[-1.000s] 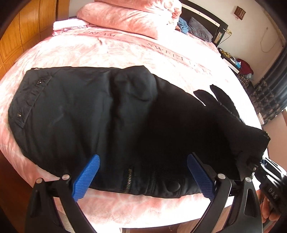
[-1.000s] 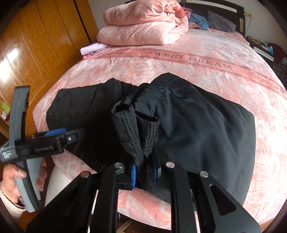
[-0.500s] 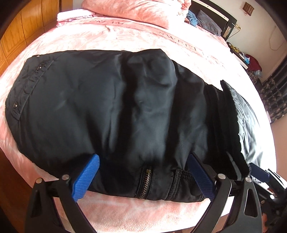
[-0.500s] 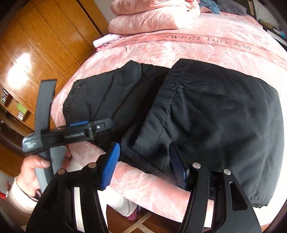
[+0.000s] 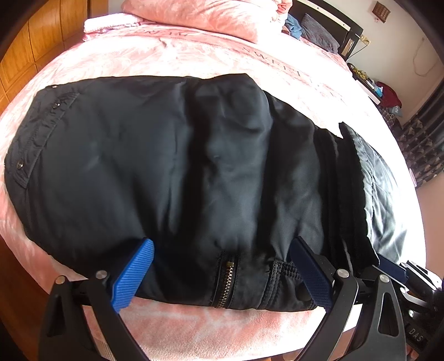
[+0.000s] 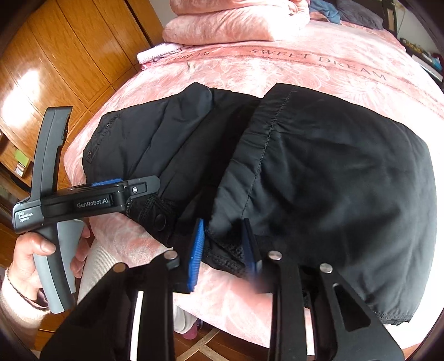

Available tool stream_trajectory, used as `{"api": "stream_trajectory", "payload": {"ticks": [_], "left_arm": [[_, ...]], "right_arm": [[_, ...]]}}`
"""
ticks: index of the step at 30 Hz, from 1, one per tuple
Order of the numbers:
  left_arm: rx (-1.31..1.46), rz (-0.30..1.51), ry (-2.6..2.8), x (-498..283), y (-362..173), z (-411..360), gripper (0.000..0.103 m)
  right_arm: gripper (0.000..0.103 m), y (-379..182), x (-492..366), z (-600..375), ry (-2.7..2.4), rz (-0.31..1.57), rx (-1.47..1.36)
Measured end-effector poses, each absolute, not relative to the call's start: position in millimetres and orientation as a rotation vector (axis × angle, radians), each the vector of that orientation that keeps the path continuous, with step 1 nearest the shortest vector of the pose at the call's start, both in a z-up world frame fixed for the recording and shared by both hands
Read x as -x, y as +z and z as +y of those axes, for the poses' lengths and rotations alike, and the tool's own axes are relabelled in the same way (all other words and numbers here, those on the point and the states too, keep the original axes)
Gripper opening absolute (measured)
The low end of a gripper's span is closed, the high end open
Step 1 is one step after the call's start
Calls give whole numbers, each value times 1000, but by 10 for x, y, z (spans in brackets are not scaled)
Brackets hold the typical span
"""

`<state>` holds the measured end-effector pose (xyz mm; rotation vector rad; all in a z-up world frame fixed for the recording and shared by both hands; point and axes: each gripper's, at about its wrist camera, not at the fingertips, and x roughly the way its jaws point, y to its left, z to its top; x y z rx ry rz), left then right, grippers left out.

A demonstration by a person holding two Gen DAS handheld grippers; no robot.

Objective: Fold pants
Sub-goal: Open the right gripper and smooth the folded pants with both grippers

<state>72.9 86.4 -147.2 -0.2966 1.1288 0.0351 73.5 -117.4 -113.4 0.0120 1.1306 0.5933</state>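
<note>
Pants (image 5: 194, 180) of black cloth fill the left wrist view, lying crosswise on the pink bedspread (image 5: 194, 327) just ahead of the left gripper (image 5: 222, 275), whose blue pads (image 5: 133, 277) stand wide apart with nothing pinched; the zipper (image 5: 224, 283) and the near edge of the cloth sit between the fingers, and a folded-over layer rises beyond the right finger. In the right wrist view, the right gripper (image 6: 223, 250) has its jaws narrow and closing, with the corner of the folded top layer of the pants (image 6: 333, 180) between them; whether the pads already press the cloth cannot be told. To this gripper's left, the left gripper (image 6: 111, 194) points across the waist end of the pants, held by a hand (image 6: 36, 261) off the bed's edge. Folded pink quilts (image 6: 236, 22) lie far ahead.
</note>
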Motion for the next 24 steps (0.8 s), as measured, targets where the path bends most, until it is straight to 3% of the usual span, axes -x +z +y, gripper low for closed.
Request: {"api": "stream_trajectory", "payload": {"ticks": [3,10,15,18,20,24], "left_arm": [[285,1131,33,-722,-1476,860,99],[285,1134,33,-713,-1486,865,99],[307,1137,30,-717,-1486,895,99],[307,1142,27,-718,-1482,897,99],[303,1144,24,-719,-1478,894,99],[305,1146,26,-715,-1458,898,99]], "right_arm": [[8,-1076,-741,-1225,601,1114,-37],[8,-677,-676,-1126,696,1016,-9],[8,-1095,-755,-958,688,1124,32],[20,-1242,-773,-962,697,1163,-15],[37,-1199,-763,-985,725,1169,-59],[37,-975,-692,-1090,743,1117,-73]]}}
